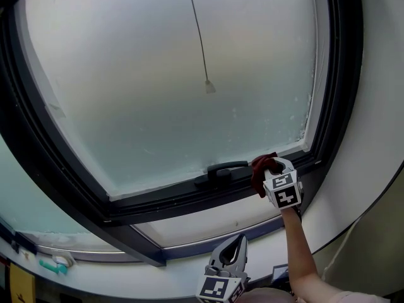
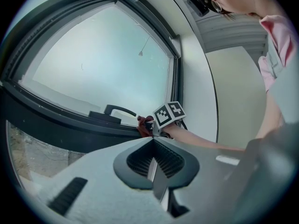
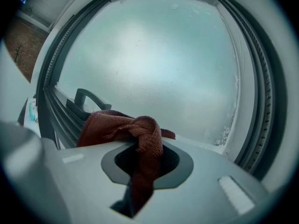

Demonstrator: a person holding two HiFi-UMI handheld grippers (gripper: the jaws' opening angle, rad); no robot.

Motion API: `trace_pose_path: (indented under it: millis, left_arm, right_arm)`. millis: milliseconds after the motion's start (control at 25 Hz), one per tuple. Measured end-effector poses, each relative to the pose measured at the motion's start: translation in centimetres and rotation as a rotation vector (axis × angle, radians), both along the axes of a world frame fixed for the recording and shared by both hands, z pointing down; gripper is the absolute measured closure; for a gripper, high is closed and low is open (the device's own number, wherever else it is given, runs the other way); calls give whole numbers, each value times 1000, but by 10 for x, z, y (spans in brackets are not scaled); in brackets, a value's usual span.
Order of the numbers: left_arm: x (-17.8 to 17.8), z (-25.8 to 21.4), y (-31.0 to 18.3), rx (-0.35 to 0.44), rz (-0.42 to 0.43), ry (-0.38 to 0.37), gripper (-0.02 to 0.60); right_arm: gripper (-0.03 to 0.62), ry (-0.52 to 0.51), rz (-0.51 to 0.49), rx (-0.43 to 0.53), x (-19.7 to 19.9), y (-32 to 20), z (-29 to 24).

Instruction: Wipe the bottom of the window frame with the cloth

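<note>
A dark red cloth (image 1: 259,171) is bunched against the bottom bar of the black window frame (image 1: 158,199), just right of the black handle (image 1: 221,168) and near the lower right corner. My right gripper (image 1: 273,165) is shut on it. In the right gripper view the cloth (image 3: 140,134) spills out from between the jaws, with the handle (image 3: 86,98) to the left. My left gripper (image 1: 231,252) hangs low below the sill, shut with nothing in it. In the left gripper view the right gripper (image 2: 150,124) and cloth (image 2: 142,125) sit on the frame.
A thin pull cord with a small weight (image 1: 209,87) hangs in front of the frosted glass. A pale sill (image 1: 208,223) runs under the frame, and a white wall (image 1: 379,106) closes the right side. A small teal object (image 1: 53,267) lies low at the left.
</note>
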State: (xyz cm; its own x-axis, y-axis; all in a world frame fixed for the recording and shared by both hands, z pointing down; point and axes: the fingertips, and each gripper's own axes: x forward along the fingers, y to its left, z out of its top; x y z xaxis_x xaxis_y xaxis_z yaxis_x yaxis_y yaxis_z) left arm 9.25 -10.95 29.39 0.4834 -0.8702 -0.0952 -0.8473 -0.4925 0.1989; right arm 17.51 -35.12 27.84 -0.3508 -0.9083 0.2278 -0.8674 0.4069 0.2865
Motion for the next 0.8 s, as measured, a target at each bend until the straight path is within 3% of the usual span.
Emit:
trace_pose_path:
  millis: [800]
  left_arm:
    - [-4,3,-4,-16,2,7,584]
  right_arm:
    - [540,-28,29,-14,21,-8,1]
